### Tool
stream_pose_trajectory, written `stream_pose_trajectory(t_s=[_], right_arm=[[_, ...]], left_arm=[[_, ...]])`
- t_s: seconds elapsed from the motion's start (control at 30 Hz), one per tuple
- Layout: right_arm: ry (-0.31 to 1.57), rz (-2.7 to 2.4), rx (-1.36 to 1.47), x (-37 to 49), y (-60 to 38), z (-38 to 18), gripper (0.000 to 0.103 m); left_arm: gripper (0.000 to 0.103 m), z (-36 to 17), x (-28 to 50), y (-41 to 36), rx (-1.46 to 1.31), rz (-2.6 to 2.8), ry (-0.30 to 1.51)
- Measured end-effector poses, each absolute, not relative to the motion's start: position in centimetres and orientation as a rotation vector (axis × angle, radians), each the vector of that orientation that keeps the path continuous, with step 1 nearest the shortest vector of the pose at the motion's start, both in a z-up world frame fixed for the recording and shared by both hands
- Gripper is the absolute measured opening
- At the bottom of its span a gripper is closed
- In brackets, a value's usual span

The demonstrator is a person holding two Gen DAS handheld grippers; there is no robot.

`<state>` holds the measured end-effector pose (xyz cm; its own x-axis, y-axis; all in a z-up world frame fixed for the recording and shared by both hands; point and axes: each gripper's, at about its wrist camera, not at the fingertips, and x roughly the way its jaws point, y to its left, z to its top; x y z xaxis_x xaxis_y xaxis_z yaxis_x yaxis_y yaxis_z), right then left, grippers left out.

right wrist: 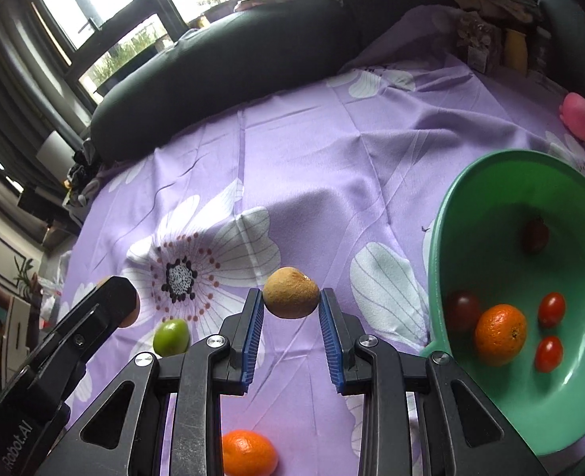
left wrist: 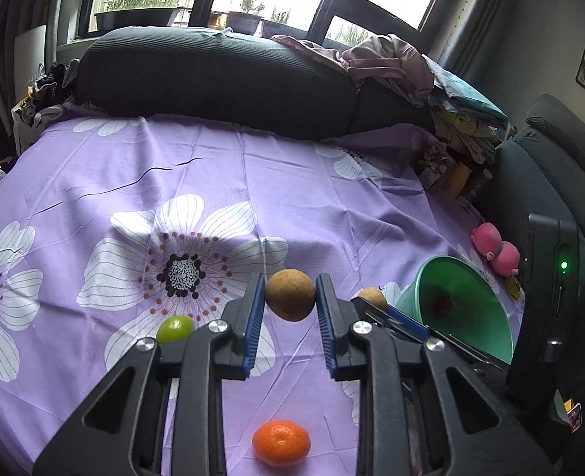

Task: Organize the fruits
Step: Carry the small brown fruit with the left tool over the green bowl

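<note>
Left wrist view: your left tongs (left wrist: 290, 297) are clamped on a brown round fruit (left wrist: 290, 294), held clear above the purple flowered bedsheet (left wrist: 134, 182). Your right tongs (right wrist: 291, 303) grip a second brown fruit (right wrist: 291, 292) the same way. Below them, on the sheet, lie a green fruit (left wrist: 174, 328) and an orange (left wrist: 281, 442). To your right, the green bowl (right wrist: 471, 182) holds another orange (right wrist: 500, 334) and several small red tomatoes (right wrist: 551, 309).

Both grippers same build: left gripper (left wrist: 290, 309), right gripper (right wrist: 291, 309), chunky black plastic linkage arms, silver pivot screws, ribbed blue pads (right wrist: 253, 341). Green LED on one body, white lettering maybe "Robot.AI".
</note>
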<state>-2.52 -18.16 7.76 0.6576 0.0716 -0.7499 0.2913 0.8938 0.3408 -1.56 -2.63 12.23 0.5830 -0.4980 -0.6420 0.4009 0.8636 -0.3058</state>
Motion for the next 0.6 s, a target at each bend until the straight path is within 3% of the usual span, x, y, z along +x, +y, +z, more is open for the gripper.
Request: stream_pose_trajectory(t_s=[0.6], right_arm=[[0.54,-0.486,0.488,-11.7,-24.2,14.4,0.031]], left_arm=[[0.026,14.8,-6.8,-7.0,-0.072,-0.821,0.65]])
